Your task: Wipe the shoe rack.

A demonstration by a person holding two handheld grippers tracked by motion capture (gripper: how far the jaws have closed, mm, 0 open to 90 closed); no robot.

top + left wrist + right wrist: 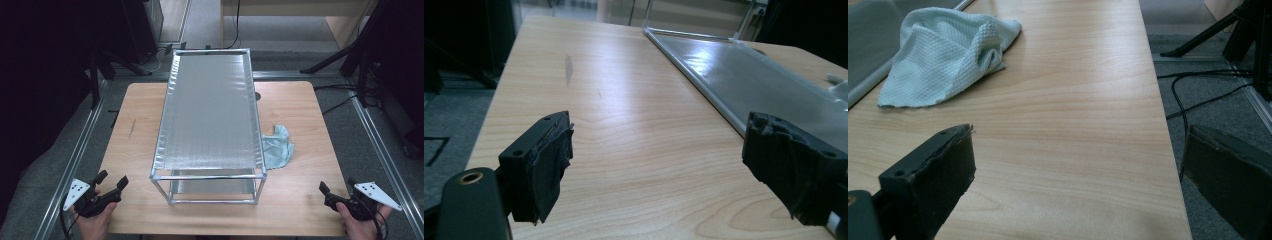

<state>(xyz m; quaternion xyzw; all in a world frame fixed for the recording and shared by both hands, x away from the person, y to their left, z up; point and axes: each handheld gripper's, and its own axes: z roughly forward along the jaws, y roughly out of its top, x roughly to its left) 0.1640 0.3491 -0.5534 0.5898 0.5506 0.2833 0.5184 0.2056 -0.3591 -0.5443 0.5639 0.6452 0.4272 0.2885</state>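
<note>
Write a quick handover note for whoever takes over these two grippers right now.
Left gripper: open, holding nothing, at the table's near left corner.
Right gripper: open, holding nothing, at the near right corner.
Light blue cloth: crumpled on the wooden table, against the right side of the metal-framed rack, ahead of the right gripper.
Done: nothing visible yet; cloth untouched.
Left: probably pick up the cloth with the right gripper.

Pale mint-blue cloth (276, 146) with a waffle weave at 3 o'clock of the silvery grey metal rack (209, 112). Light wood-grain counter (300, 110), grey carpet floor (350, 125), both grippers black.
</note>
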